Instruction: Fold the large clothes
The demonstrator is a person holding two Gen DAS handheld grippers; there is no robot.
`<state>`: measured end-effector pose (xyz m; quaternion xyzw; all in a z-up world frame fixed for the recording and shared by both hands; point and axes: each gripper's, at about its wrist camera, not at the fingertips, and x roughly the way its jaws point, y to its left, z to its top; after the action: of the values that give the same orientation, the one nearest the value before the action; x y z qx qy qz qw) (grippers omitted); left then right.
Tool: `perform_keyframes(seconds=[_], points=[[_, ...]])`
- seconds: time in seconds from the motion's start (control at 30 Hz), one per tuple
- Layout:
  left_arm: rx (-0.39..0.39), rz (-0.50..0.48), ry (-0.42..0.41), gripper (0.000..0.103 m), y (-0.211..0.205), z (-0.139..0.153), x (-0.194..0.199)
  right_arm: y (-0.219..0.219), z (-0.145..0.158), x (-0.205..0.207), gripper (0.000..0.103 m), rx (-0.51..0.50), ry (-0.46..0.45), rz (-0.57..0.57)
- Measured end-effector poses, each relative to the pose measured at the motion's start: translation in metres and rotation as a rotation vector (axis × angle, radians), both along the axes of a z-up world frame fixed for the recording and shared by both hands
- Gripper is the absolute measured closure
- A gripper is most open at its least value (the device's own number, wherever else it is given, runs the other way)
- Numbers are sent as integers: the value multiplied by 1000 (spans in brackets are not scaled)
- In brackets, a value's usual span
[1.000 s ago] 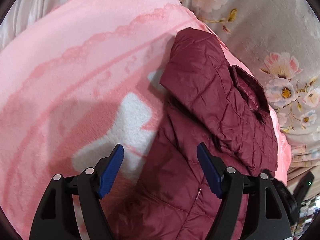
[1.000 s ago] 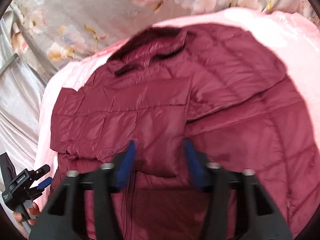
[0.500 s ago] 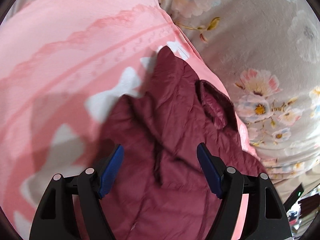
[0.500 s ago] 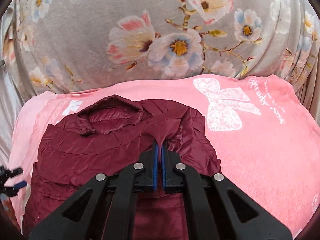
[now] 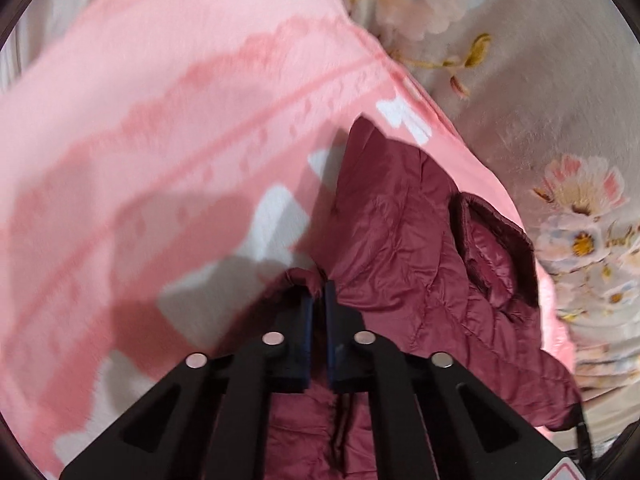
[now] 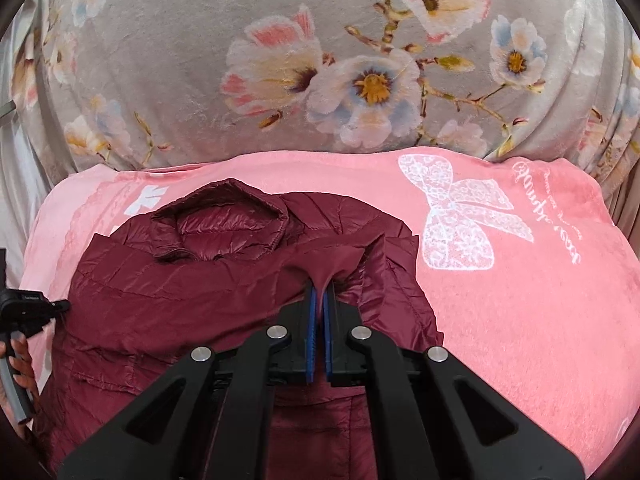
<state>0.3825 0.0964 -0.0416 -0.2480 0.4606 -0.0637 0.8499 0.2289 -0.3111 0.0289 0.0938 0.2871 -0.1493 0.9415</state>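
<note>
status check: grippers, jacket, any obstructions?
Left hand-held gripper shut on jacket fabric. Right hand-held gripper shut on jacket too. Jacket bunched on pink blanket, collar up. Nothing in the way.

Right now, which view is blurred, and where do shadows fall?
Left wrist view: motion blur softens the pink blanket, and a dark shadow lies beside the jacket. Right wrist view: sharp, evenly lit, with curved fisheye edges.

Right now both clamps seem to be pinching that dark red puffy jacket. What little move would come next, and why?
Probably lift both pinched bits together and carry them toward the collar, folding the lower part over. The left gripper and right gripper are each shut on a fold of the jacket, which lies rumpled on the pink blanket, so a fold looks ready to start.
</note>
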Motion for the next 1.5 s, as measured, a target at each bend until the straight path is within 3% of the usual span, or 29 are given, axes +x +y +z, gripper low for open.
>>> perform_keyframes(seconds=[0.1,0.2,0.4,0.7,0.73,0.77,0.83,0.9,1.03,1.1,1.13,1.27,1.4,1.5], points=[[81,-2,-59,102,4,7,-9,-6,-19,2,101,17,38,-10],[155,-18,-47,102,-2,-5,-13,-10,-54,6,101,38,114,-20],[188,-32,-38,102,-3,-33,-20,-13,-98,3,101,88,168,-27],[343,-23,-103,94,-18,-34,-32,-11,-100,-1,98,86,161,-29],[349,-29,-101,91,-17,-31,-35,-11,-98,-4,92,88,155,-35],[356,-35,-103,88,-15,-27,-39,-12,-93,-11,79,88,145,-49],[396,-33,-117,66,-11,-14,-48,-13,-79,-23,61,77,102,-71],[434,-25,-159,59,-12,2,-55,-11,-64,-31,60,64,58,-70],[460,-71,-281,36,-38,46,-60,5,-40,-16,61,69,7,-34],[468,-115,-297,34,-65,56,-52,19,-39,5,66,74,6,1],[474,-136,-292,34,-77,56,-47,29,-42,20,74,68,13,24],[502,-218,-241,34,-125,41,-28,50,-69,60,88,81,72,64],[587,-234,-238,34,-153,12,-27,69,-100,73,89,112,127,97],[567,-258,-185,34,-158,-12,-23,79,-117,72,89,80,145,115]])
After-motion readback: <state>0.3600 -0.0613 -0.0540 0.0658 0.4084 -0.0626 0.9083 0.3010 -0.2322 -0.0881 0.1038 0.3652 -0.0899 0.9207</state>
